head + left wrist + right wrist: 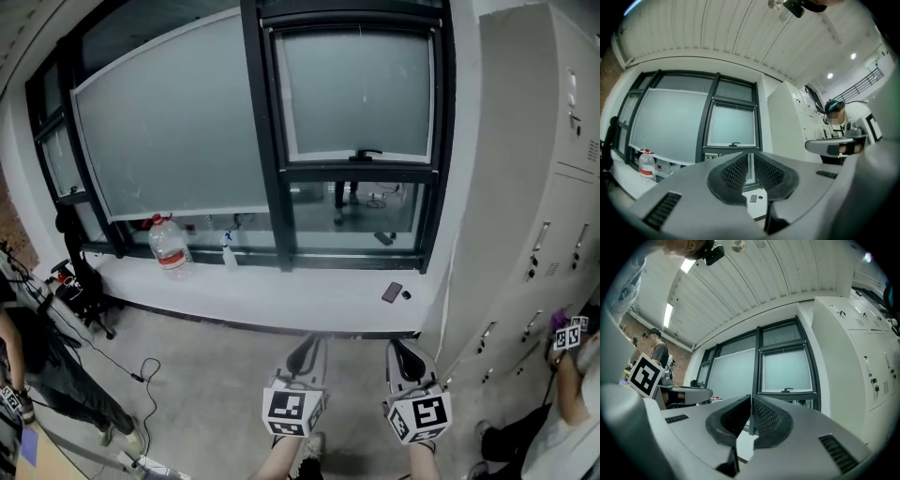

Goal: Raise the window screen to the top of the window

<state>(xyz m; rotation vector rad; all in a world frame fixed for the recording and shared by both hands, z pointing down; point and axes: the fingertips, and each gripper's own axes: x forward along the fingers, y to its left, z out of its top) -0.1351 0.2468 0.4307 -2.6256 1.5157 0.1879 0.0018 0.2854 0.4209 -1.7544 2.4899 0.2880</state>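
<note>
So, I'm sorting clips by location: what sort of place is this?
Probably a workplace or lab room: tall grey metal lockers line one wall, a black-framed window with frosted grey screens sits above a white sill, and black cables trail over the grey floor.

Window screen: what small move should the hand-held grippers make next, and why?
Likely bring the right hand-held gripper forward and up to the handle on the window screen: the screen's bottom edge sits low, and the gripper is over the floor, short of the sill.
</note>
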